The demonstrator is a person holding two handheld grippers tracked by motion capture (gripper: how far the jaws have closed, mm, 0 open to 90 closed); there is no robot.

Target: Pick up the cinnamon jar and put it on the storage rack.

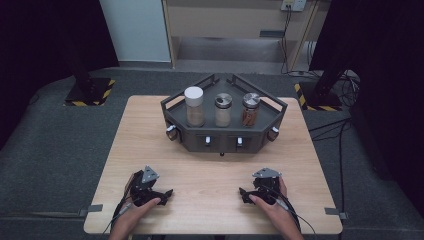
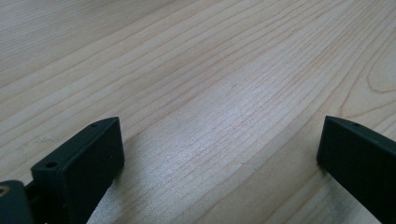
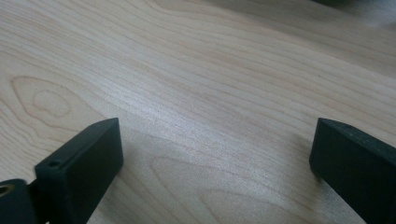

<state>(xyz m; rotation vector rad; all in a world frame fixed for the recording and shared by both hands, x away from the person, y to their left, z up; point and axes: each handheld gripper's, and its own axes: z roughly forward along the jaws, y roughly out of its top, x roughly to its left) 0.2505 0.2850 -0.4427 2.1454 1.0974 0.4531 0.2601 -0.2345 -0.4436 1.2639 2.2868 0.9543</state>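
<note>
My left gripper (image 1: pixel 169 192) rests low on the wooden table (image 1: pixel 210 165) near its front left, jaws wide apart with bare wood between them (image 2: pixel 219 140). My right gripper (image 1: pixel 242 192) lies near the front right, also open over bare wood (image 3: pixel 215 140). The two point toward each other across the table's middle. A dark grey angular rack (image 1: pixel 224 137) stands at the far middle of the table. On it stand three jars: a white-lidded jar (image 1: pixel 194 106), a metal-lidded jar with pale contents (image 1: pixel 223 110) and a metal-lidded jar with brown contents (image 1: pixel 250 109).
The rack has small knobs (image 1: pixel 171 131) along its front and sides. Grey carpet surrounds the table. Black stands with yellow-black striped bases (image 1: pixel 90 92) rise at the back left and back right. Cables (image 1: pixel 345 130) trail on the floor at the right.
</note>
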